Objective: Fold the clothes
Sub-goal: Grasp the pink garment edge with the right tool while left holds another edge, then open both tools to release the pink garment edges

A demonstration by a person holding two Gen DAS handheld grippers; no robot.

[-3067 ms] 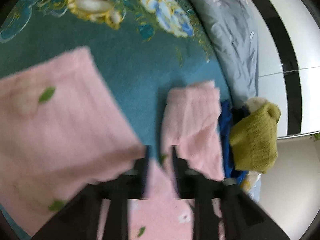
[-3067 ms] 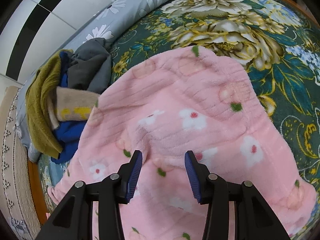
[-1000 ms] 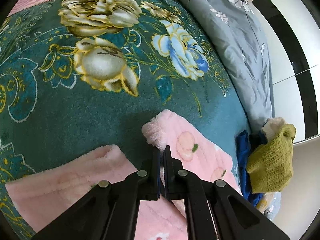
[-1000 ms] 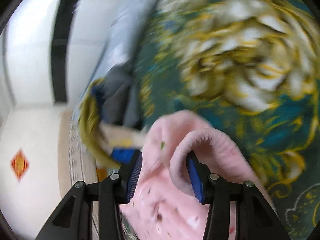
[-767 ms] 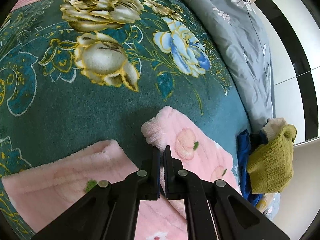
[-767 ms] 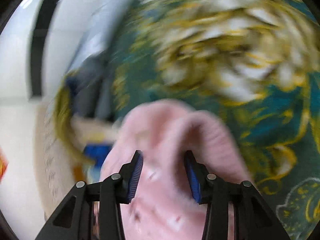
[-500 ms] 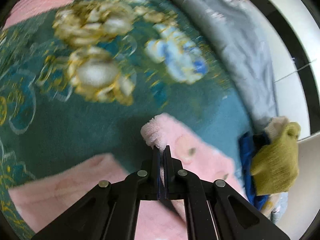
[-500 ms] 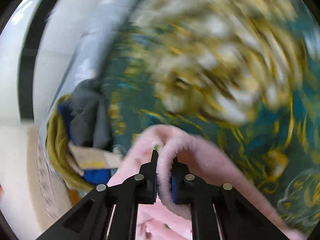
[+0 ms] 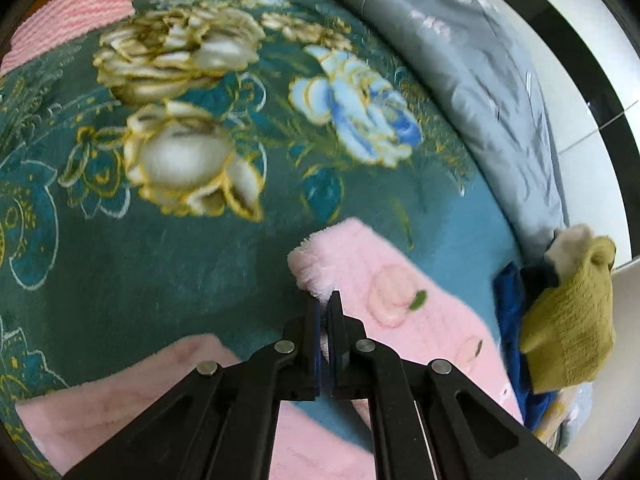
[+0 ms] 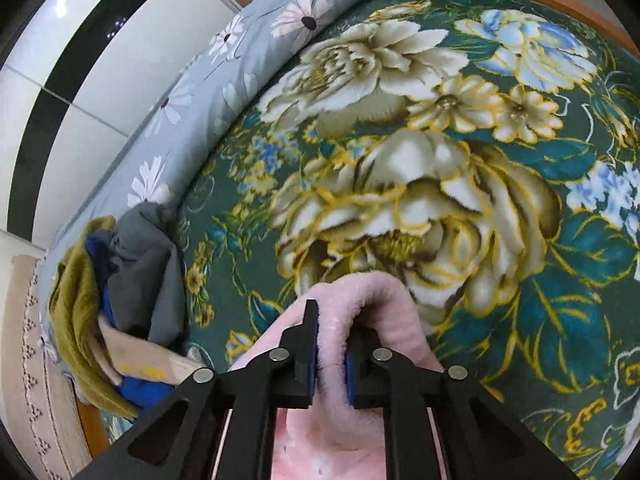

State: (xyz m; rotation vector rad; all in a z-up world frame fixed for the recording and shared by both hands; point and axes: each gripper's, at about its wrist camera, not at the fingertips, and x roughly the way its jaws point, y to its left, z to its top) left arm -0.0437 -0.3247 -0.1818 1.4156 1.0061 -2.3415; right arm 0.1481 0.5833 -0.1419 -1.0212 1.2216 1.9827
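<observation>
Left gripper (image 9: 325,307) clenched on pink fleece garment (image 9: 384,288) corner; right gripper (image 10: 331,330) pinching a thick fold. Garment lies on the bed (image 9: 120,240), near its pile-side edge. Judgement: keep both corners level and taut, lay edges flush.

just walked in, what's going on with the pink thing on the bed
A person is folding a pink fleece garment on a floral blanket, with a gripper in each hand. The left gripper is shut on one fuzzy edge of it, and the right gripper is shut on a thick fold of the same garment. A pile of other clothes sits at the blanket's edge, beside a grey quilt.
</observation>
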